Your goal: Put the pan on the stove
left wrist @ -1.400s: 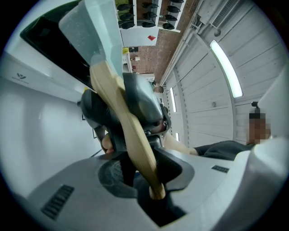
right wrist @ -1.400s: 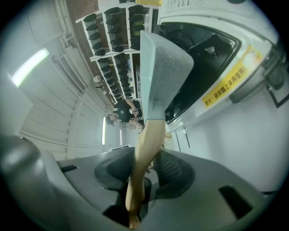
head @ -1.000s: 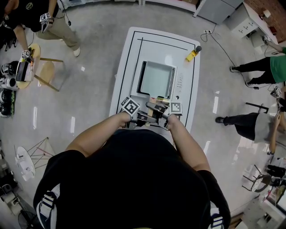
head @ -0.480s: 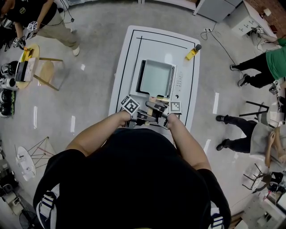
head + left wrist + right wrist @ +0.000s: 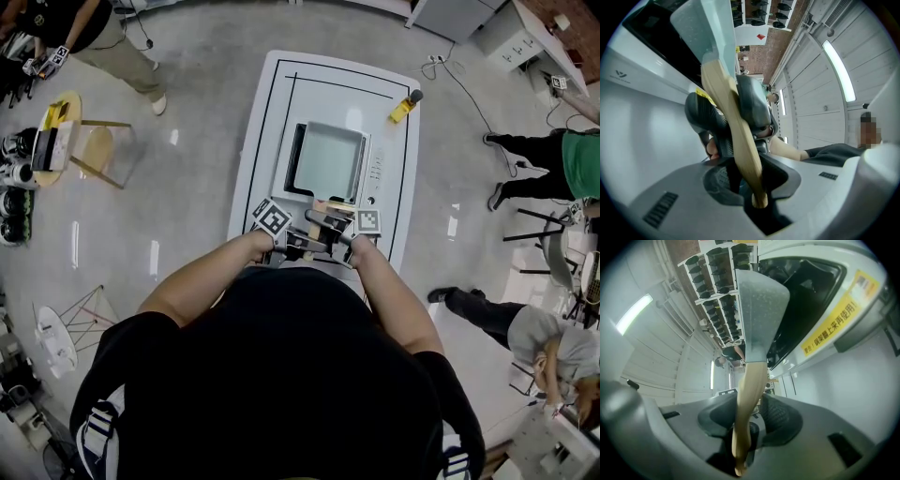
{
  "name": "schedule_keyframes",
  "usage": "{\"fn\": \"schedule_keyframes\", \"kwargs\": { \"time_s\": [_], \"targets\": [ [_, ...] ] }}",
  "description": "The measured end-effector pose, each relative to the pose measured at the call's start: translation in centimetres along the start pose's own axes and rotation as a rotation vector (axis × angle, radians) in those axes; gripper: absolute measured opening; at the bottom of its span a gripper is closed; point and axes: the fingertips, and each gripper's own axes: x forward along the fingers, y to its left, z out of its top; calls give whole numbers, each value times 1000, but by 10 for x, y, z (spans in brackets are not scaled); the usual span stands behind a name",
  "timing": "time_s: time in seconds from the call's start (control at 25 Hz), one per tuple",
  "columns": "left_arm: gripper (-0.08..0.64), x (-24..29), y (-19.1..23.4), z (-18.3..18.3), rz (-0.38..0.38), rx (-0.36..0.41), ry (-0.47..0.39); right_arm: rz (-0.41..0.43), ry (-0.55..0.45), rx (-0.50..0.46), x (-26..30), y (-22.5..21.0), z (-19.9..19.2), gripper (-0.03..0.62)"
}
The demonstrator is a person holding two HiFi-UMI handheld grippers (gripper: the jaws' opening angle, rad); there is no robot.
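Observation:
A square grey pan (image 5: 328,161) sits on the white stove (image 5: 376,176) in the middle of the white table (image 5: 272,112). Its wooden handle (image 5: 325,207) points toward me. Both grippers hold that handle side by side, pointing level at each other. The left gripper (image 5: 746,174) is shut on the wooden handle (image 5: 733,126), with the right gripper's fingers (image 5: 752,105) behind it. The right gripper (image 5: 744,423) has the handle (image 5: 747,394) between its pads; its jaws have just been opening slightly, and the pads still look pressed on it. The pan's grey neck (image 5: 759,301) rises ahead.
A yellow tool (image 5: 404,111) lies at the table's far right corner. The stove's dark glass (image 5: 806,291) carries a yellow warning label (image 5: 833,326). A wooden stool (image 5: 94,150) and a person (image 5: 89,37) are at the left; other people (image 5: 562,159) are at the right.
Both grippers and the pan stay where they were. Only the people around the table have moved, on the left and on the right.

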Motion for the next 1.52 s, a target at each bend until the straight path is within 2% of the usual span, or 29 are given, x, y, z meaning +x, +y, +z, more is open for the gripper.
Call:
{"fn": "schedule_keyframes", "kwargs": {
  "time_s": [0.2,0.64,0.8,1.0,1.44,1.52],
  "targets": [
    [98,1,-2,1,-5,0,-2,30,-2,10,2,8,0,146],
    [100,0,-1,2,-7,5,1,24,14,-18,2,5,1,146],
    [103,-2,-1,3,-7,7,2,8,1,-9,1,0,3,154],
    [114,-3,-1,3,-8,16,-6,35,-28,-13,2,8,6,180],
    [204,-11,-5,6,-68,-14,-25,50,-48,-2,-5,14,9,233],
    [218,-17,0,6,-38,-1,-27,41,-59,-11,-12,10,10,242]
  ]
}}
